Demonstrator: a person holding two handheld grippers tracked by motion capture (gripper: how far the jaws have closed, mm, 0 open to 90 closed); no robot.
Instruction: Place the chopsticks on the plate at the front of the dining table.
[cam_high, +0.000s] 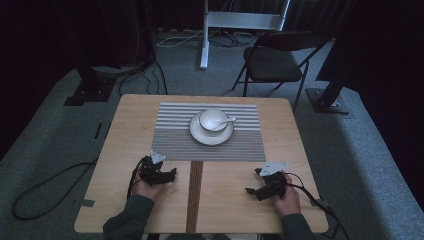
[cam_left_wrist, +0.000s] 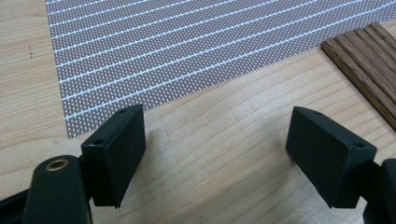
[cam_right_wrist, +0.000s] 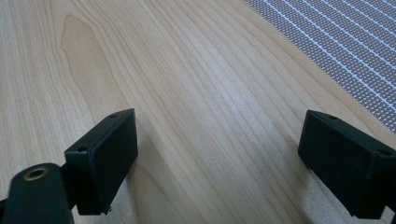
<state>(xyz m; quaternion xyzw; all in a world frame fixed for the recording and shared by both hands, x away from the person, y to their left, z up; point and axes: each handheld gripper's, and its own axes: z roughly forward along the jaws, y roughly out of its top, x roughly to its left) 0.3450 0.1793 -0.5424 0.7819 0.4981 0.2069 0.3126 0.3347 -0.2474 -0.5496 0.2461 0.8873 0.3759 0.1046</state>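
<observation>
A white bowl (cam_high: 213, 120) with a white spoon (cam_high: 225, 121) in it stands on a white saucer (cam_high: 211, 136) at the middle of a grey striped placemat (cam_high: 175, 135). My left gripper (cam_high: 170, 175) rests on the wooden table near its front left, open, with bare wood between its jaws and the placemat's corner (cam_left_wrist: 140, 60) just ahead. My right gripper (cam_high: 252, 191) lies at the front right, open too, over bare wood, and the placemat (cam_right_wrist: 345, 42) shows at the upper right of its view.
A dark wooden strip (cam_high: 194, 195) runs from the placemat to the table's front edge between my hands, also seen as the strip (cam_left_wrist: 369, 65) beside the left gripper. A folding chair (cam_high: 277, 62) stands beyond the table. Cables (cam_high: 45, 190) lie on the floor.
</observation>
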